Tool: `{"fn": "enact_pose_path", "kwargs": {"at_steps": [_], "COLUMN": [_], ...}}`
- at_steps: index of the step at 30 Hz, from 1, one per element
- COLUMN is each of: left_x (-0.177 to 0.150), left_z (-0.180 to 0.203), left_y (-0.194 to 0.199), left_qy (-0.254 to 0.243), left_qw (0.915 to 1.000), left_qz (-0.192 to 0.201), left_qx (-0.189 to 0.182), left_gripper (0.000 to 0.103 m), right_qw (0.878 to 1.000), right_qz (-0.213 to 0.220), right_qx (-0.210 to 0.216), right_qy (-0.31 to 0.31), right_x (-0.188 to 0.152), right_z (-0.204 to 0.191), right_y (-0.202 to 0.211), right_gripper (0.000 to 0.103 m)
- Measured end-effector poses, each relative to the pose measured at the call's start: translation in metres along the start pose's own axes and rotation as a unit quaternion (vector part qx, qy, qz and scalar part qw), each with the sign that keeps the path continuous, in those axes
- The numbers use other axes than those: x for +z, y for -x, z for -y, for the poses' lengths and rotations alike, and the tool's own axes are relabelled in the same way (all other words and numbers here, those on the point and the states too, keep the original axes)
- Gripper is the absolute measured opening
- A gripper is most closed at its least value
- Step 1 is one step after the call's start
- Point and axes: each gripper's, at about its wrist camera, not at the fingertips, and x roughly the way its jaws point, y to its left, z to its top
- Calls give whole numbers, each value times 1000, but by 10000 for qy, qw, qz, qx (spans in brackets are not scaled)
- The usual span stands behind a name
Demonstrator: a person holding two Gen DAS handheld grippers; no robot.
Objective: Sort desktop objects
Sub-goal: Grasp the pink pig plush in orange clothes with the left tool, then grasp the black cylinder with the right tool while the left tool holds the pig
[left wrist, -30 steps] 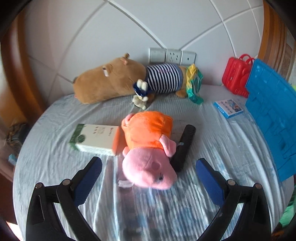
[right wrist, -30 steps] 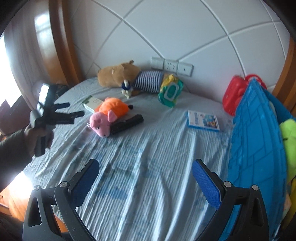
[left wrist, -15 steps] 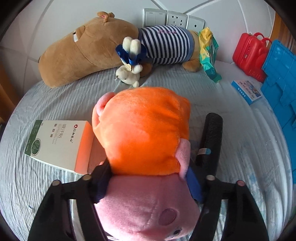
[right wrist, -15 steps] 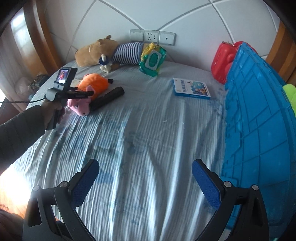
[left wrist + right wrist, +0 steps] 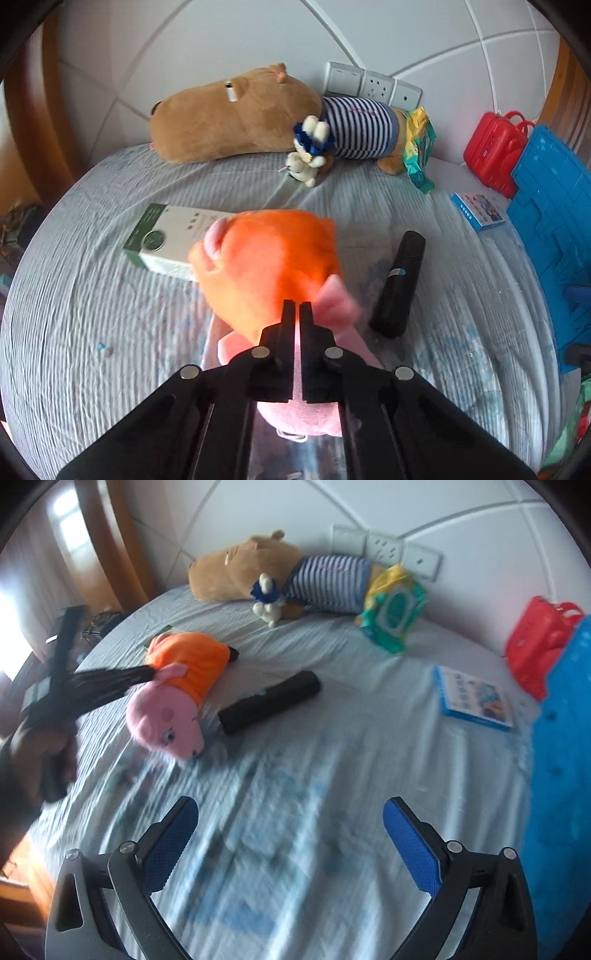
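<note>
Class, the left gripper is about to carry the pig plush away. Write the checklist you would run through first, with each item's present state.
1. Left gripper shut on the pig plush: ok, pinching its orange dress.
2. Grip secure: cannot tell, only fabric is pinched.
3. Plush off the sheet: cannot tell, blurred.
4. Black cylinder apart from the plush: ok.
5. Right gripper open and holding nothing: ok.
6. Blue crate reachable: cannot tell.

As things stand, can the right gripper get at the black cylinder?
Probably yes. The right gripper is open and holding nothing, and the black cylinder lies ahead of it on bare sheet. The pink pig plush, shut in the left gripper, lies beside the cylinder, not on it.
</note>
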Motion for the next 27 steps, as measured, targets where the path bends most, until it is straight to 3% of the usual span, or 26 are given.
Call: {"fn": "enact_pose_path", "kwargs": {"at_steps": [2,4,5,6,12,16,17,18,21,27], "left_x": [-6,-8,-8,-7,11,8,8,7,5,1], "left_z": [-11,-16,-20,-21,-19,-19,-18,-18,-18,-17], "left_y": [-3,-4,-3,-1,-47,-37,-35,-33,-25,-11], "left_qy": [177,343,490,639,1028,1038,1040,1043,1050,1064], "left_qw": [9997,9991,9983,9972,9932,9936,9936,9937,9938,9938], "left_qz": [-104,-104,-27,106,-490,-367,-336,-306,-213,-28], "left_qx": [-131,-208,-321,-384,-253,-271,-276,-280,-294,-322], "left_gripper": [8,59,100,103,103,103,98,83,63,60], "right_qw": [9999,9999,9999,9998,9992,9993,9992,9991,9989,9989], "right_qz": [-72,-68,-45,-23,-44,-124,-143,-163,-215,-253], "right_qx": [31,90,98,107,-55,-216,-256,-296,-367,-153], "right_qy": [-106,-9,87,182,390,294,270,246,182,-357], "right_x": [13,24,26,28,23,16,15,13,10,26], "right_z": [-10,-26,-34,-42,-51,-39,-36,-33,-26,-19], "right_y": [-19,-26,-26,-26,-20,-19,-19,-19,-20,-51], "right_gripper": [102,102,102,102,102,102,102,102,102,102]}}
